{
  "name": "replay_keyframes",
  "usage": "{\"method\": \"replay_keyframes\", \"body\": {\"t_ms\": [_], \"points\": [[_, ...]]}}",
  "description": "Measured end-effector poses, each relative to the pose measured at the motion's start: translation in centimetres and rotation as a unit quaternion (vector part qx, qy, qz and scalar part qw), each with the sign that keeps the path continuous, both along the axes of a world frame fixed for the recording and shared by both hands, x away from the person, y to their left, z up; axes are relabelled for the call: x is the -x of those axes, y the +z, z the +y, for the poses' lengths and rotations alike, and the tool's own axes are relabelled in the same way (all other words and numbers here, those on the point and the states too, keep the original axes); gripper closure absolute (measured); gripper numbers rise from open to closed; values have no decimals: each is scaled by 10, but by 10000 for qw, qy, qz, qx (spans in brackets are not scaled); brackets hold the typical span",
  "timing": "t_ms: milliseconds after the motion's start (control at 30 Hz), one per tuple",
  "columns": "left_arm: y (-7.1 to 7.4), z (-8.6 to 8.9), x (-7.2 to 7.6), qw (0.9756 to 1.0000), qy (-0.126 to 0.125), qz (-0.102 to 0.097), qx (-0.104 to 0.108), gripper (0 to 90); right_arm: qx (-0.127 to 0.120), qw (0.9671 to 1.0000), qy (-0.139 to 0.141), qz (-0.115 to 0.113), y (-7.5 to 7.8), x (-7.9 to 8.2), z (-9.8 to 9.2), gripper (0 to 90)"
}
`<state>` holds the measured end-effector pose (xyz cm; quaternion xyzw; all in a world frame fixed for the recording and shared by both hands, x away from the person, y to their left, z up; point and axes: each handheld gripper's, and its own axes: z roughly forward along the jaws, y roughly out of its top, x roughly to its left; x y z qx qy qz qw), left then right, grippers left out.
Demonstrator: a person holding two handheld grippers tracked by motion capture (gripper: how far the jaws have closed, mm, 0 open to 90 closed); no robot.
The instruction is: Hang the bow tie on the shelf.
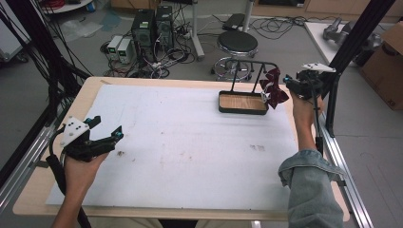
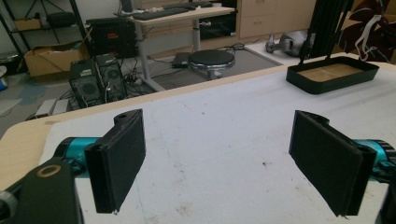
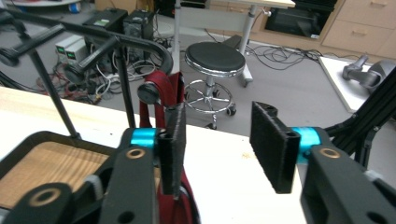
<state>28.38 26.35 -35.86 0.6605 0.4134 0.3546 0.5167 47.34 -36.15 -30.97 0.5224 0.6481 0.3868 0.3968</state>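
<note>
While the dark red cloth (image 1: 274, 88) is hanging from the black rack (image 1: 247, 64) over the wood-bottomed tray (image 1: 241, 102) at the counter (image 1: 190, 142) far right, the right tool (image 1: 290, 81) is sitting beside it, jaws apart, cloth outside them. Left tool (image 1: 105, 128) is hovering spread wide, well apart.
</note>
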Motion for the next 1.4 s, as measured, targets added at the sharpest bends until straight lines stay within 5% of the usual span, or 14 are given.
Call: {"method": "replay_keyframes", "body": {"t_ms": [633, 733, 900, 1000, 1100, 1400], "points": [[2, -1, 2, 10000, -13, -38, 5, 190, -306, 9992, 130, -234, 21, 24, 2, 235], [2, -1, 3, 10000, -9, -27, 2, 190, -358, 9985, 111, -402, 20, 30, 1, 203], [2, 2, 3, 10000, 28, -56, 19, 190, -478, 9983, 115, -307, 14, 35, -3, 123], [1, 2, 3, 10000, 41, -44, 13, 190, -534, 9981, 169, -260, 16, 39, -3, 117], [0, 1, 3, 10000, 26, -32, 3, 190, -568, 9968, 226, -517, 20, 49, 0, 117], [3, 1, 3, 10000, 7, -66, 20, 190, -669, 9945, 471, -659, 20, 78, 8, 117]]}}
